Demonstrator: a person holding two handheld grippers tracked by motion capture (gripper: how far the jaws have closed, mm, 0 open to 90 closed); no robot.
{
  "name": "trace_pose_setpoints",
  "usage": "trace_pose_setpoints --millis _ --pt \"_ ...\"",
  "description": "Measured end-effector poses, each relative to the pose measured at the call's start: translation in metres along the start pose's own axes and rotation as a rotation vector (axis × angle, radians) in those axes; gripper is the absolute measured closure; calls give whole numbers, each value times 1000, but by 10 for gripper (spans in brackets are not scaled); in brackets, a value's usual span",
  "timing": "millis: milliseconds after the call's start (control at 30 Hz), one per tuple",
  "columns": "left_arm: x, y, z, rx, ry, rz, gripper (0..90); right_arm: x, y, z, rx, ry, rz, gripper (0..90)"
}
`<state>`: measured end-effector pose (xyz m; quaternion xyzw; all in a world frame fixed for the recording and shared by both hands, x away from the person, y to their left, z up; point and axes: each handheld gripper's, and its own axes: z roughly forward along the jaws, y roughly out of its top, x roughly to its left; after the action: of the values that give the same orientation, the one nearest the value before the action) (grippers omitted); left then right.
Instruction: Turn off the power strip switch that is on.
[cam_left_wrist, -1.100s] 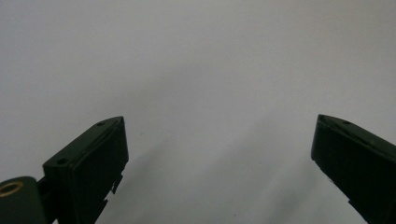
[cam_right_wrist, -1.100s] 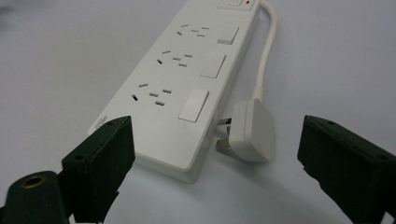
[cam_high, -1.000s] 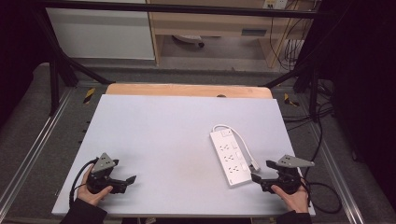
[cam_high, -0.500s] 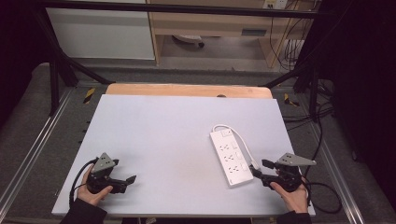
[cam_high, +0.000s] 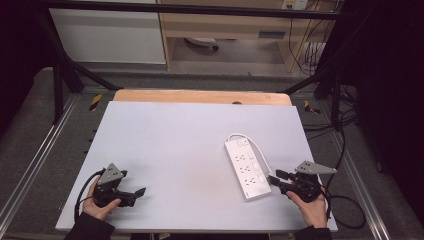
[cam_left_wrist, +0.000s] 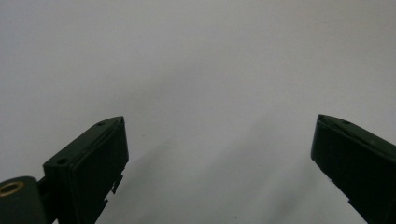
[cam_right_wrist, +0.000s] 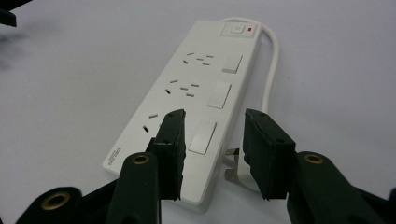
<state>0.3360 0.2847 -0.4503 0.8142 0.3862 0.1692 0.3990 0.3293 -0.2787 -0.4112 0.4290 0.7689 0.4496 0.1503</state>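
White table (cam_high: 165, 145), power strip (cam_right_wrist: 187, 98) with unreadable small print, red switch light.

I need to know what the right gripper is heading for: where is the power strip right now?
In the high view the white power strip lies on the table's right half, its near end just ahead of the right gripper.

A long white plastic power strip (cam_right_wrist: 187, 100) lies flat just ahead of the right gripper (cam_right_wrist: 212, 140), its near end between the part-closed jaws. Three socket rows face up, each with a rocker switch. Its white plug (cam_right_wrist: 236, 168) rests beside that near end.
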Motion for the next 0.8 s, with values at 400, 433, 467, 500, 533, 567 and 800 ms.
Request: trace_pose_setpoints --millis 400,433,467,500,533,567,800 --pt "0 1 1 4 2 0 40 2 7 5 13 -15 -4 741" --pt "0 1 1 3 2 -1 40 3 8 6 13 -16 -6 754" --pt "0 1 1 3 3 -2 40 3 9 6 12 -17 -4 764" --pt "0 1 1 3 3 -2 40 3 9 6 12 -17 -4 764" --pt "0 1 1 3 3 -1 40 3 10 7 15 -15 -7 786" --pt "0 1 1 3 4 -1 40 3 12 8 13 -16 -8 796" --pt "0 1 1 3 3 0 41 4 17 13 16 -9 -9 860"
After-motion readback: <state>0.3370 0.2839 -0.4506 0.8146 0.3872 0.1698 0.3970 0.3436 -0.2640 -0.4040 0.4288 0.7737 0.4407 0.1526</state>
